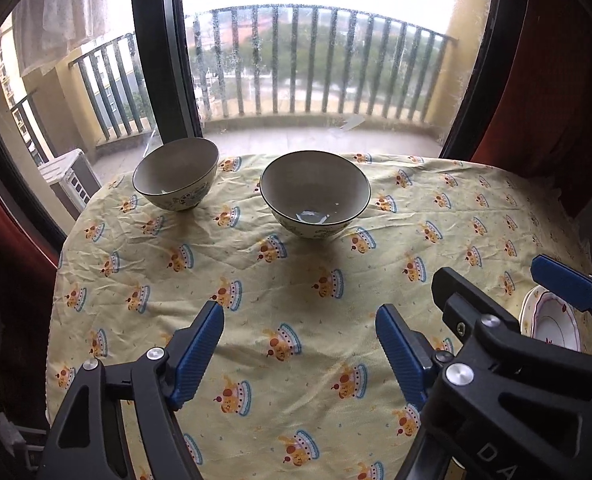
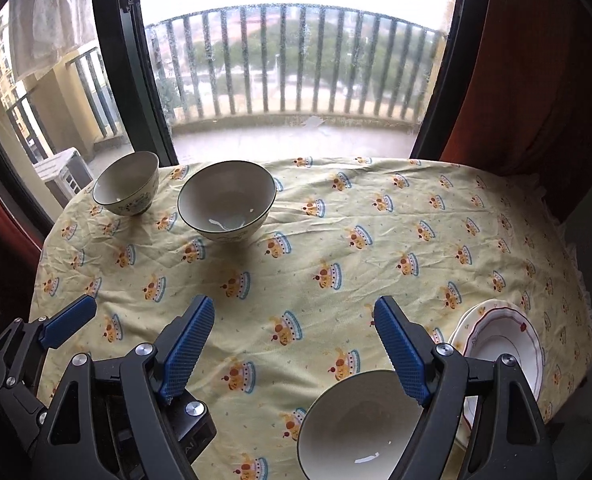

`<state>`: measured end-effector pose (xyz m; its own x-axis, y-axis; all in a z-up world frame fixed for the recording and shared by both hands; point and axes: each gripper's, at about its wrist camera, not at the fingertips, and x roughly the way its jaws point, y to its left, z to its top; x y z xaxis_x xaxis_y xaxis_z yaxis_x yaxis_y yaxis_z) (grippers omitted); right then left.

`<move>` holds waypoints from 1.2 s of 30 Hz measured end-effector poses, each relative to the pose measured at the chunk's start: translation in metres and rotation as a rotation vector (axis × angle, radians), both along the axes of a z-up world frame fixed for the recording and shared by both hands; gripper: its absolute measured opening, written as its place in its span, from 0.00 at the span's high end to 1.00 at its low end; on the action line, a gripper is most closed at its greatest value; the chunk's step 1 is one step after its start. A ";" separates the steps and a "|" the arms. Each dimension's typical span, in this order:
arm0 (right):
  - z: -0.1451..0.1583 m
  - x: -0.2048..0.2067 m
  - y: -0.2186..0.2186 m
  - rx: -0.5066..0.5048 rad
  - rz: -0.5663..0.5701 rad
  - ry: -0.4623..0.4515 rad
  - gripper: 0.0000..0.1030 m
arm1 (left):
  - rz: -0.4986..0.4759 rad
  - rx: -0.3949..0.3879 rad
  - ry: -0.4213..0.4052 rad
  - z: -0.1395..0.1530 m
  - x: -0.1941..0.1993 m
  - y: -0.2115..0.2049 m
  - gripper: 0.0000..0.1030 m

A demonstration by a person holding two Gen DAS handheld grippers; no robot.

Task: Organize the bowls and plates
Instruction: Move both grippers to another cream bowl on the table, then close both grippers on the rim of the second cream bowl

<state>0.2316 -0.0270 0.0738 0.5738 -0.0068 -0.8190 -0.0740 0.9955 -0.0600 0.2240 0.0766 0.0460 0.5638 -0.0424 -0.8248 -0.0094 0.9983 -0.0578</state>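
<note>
Two floral bowls stand at the table's far left: a smaller bowl (image 1: 176, 174) (image 2: 126, 183) and a larger bowl (image 1: 315, 194) (image 2: 226, 201) to its right. A third bowl (image 2: 355, 428) sits near the front, under my right gripper's right finger. A white plate with a red rim (image 2: 503, 344) (image 1: 551, 322) lies at the right, seemingly on another plate. My left gripper (image 1: 299, 350) is open and empty above the cloth. My right gripper (image 2: 296, 350) is open and empty, beside the left gripper.
The table is covered by a yellow cloth (image 1: 296, 280) with crown prints. Behind it is a glass balcony door with a dark frame (image 1: 164, 60) and railing. A red curtain (image 2: 535, 80) hangs at the right. The table's edges curve down left and right.
</note>
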 end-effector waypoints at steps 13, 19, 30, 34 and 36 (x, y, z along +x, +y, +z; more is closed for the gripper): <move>-0.017 0.101 0.001 0.132 0.055 0.005 0.18 | 0.154 0.064 -0.035 -0.009 0.085 0.006 0.38; -0.034 0.139 0.009 0.120 0.095 -0.030 0.18 | 0.229 0.050 -0.045 -0.028 0.115 0.015 0.42; -0.067 0.181 0.007 0.159 0.074 0.002 0.27 | 0.240 0.084 -0.014 -0.054 0.155 0.017 0.57; -0.080 0.191 0.010 0.161 0.066 0.024 0.38 | 0.234 0.101 -0.001 -0.063 0.164 0.016 0.60; -0.086 0.195 0.009 0.172 0.060 0.034 0.42 | 0.231 0.104 0.005 -0.068 0.169 0.015 0.64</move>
